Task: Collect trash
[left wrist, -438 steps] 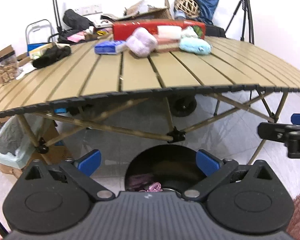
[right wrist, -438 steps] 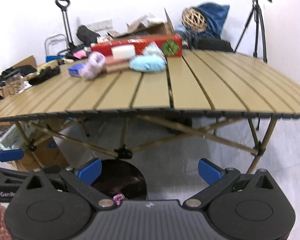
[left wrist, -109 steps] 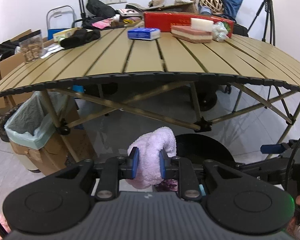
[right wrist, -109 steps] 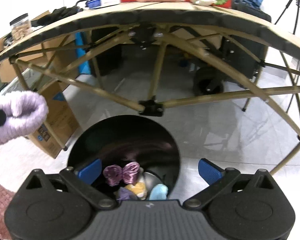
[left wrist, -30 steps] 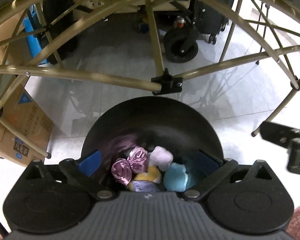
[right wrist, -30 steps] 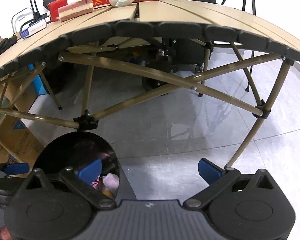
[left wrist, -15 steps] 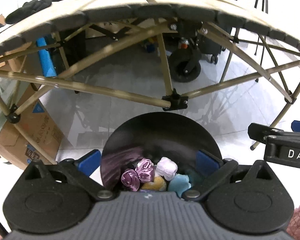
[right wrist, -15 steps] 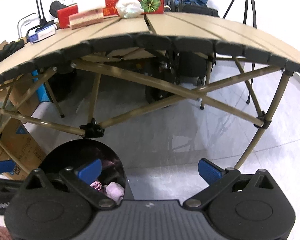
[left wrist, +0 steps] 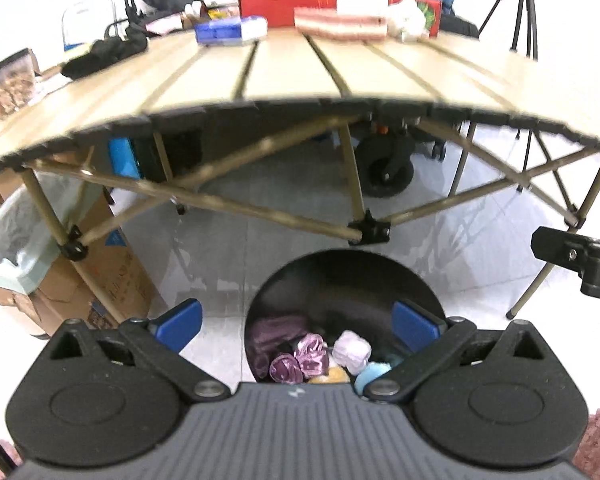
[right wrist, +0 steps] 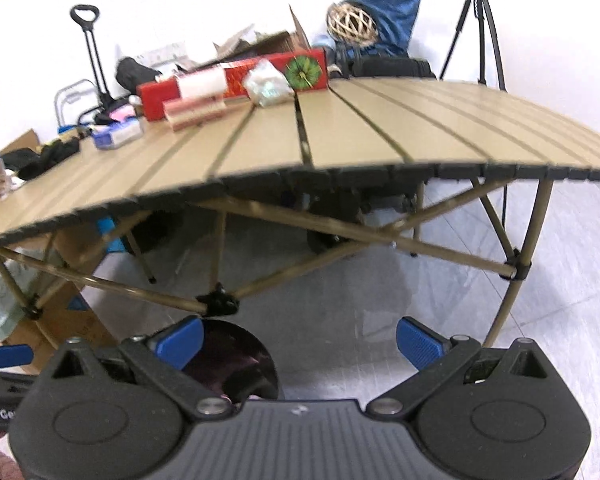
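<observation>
Both empty: left gripper (left wrist: 296, 326) and right gripper (right wrist: 298, 340), fingers apart. Next target likely the crumpled wad (right wrist: 267, 82) on the worktop (right wrist: 340, 136), 12 o'clock. Lift above the edge, then close around its middle.

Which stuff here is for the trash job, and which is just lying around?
For the job: black bin, lilac fluffy ball and light blue ball inside it, crumpled white wad on the table.

Lying around: red box, tripod, wicker ball, cardboard box.

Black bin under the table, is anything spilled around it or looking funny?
Nothing stands out. The black bin stands upright on the floor, the soft balls lie inside it, and no spill shows around it.
</observation>
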`<state>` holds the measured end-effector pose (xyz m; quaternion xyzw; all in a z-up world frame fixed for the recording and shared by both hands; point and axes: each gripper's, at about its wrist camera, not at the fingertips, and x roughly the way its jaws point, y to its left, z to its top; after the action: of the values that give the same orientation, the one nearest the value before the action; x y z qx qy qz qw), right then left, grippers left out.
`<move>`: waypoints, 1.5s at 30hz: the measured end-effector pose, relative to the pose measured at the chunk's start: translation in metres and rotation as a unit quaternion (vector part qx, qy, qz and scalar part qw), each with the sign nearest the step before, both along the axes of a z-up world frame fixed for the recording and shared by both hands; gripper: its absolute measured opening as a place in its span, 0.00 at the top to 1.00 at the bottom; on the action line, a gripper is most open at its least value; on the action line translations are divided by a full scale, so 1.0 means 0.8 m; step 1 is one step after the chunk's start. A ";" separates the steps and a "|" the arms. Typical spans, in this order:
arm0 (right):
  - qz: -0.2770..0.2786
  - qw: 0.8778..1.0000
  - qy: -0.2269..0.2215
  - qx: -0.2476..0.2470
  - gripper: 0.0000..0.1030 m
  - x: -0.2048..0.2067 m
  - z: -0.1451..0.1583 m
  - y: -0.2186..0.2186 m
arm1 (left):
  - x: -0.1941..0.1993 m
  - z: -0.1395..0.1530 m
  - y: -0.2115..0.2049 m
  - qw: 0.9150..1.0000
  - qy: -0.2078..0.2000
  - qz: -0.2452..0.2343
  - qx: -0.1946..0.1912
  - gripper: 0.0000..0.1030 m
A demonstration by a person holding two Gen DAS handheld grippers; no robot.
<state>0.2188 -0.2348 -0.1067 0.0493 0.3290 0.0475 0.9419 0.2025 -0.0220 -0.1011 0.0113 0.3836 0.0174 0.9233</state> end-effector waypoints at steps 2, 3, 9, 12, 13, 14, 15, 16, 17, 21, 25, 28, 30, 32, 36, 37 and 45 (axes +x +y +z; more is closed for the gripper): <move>0.007 1.000 -0.016 0.002 0.00 -0.010 0.012 0.002 | -0.011 0.013 0.004 1.000 -0.014 -0.001 0.000 0.00; 0.010 1.000 -0.023 0.004 0.00 -0.015 0.018 0.002 | -0.015 0.018 0.006 1.000 -0.020 -0.003 0.000 0.00; 0.022 0.997 -0.068 0.012 0.00 -0.041 0.053 -0.001 | -0.038 0.055 0.017 0.998 -0.066 0.000 -0.005 0.00; 0.026 0.996 -0.088 0.018 0.00 -0.045 0.068 -0.004 | -0.039 0.071 0.024 0.996 -0.085 0.005 -0.010 0.00; 0.028 0.995 -0.095 0.019 0.00 -0.045 0.072 -0.005 | -0.038 0.075 0.025 0.996 -0.091 0.006 -0.011 0.00; 0.029 0.994 -0.101 0.020 0.00 -0.045 0.076 -0.005 | -0.037 0.079 0.027 0.995 -0.097 0.007 -0.012 0.00; 0.030 0.994 -0.108 0.020 0.00 -0.044 0.079 -0.005 | -0.036 0.082 0.028 0.995 -0.102 0.009 -0.012 0.00; 0.031 0.993 -0.114 0.021 0.00 -0.044 0.082 -0.006 | -0.033 0.085 0.029 0.994 -0.106 0.011 -0.012 0.00; 0.031 0.992 -0.118 0.022 0.00 -0.043 0.085 -0.006 | -0.032 0.088 0.031 0.994 -0.110 0.013 -0.013 0.00; 0.033 0.991 -0.130 0.028 0.00 -0.031 0.095 -0.008 | -0.023 0.101 0.033 0.989 -0.143 0.032 -0.011 0.00; 0.033 0.989 -0.144 0.030 0.00 -0.016 0.102 -0.006 | -0.007 0.112 0.036 0.986 -0.160 0.041 -0.012 0.00; 0.032 0.987 -0.154 0.030 0.00 -0.004 0.108 -0.005 | 0.004 0.118 0.040 0.984 -0.170 0.050 -0.018 0.00; 0.030 0.986 -0.161 0.029 0.00 0.004 0.112 -0.004 | 0.014 0.122 0.042 0.982 -0.177 0.058 -0.022 0.00; 0.028 0.985 -0.168 0.028 0.00 0.012 0.117 -0.003 | 0.023 0.126 0.044 0.980 -0.184 0.065 -0.025 0.00; 0.024 0.983 -0.180 0.026 0.00 0.027 0.124 0.001 | 0.043 0.133 0.050 0.978 -0.193 0.076 -0.031 0.00; 0.024 0.983 -0.183 0.026 0.00 0.031 0.126 0.002 | 0.048 0.134 0.051 0.977 -0.195 0.076 -0.032 0.00; 0.035 0.980 -0.194 0.019 0.00 0.065 0.142 0.021 | 0.083 0.139 0.051 0.977 -0.201 0.066 -0.031 0.00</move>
<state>0.2707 -0.2177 0.0068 0.0452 0.1405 0.0952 0.9845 0.2691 0.0185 0.0104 -0.0463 0.1908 0.0680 0.9782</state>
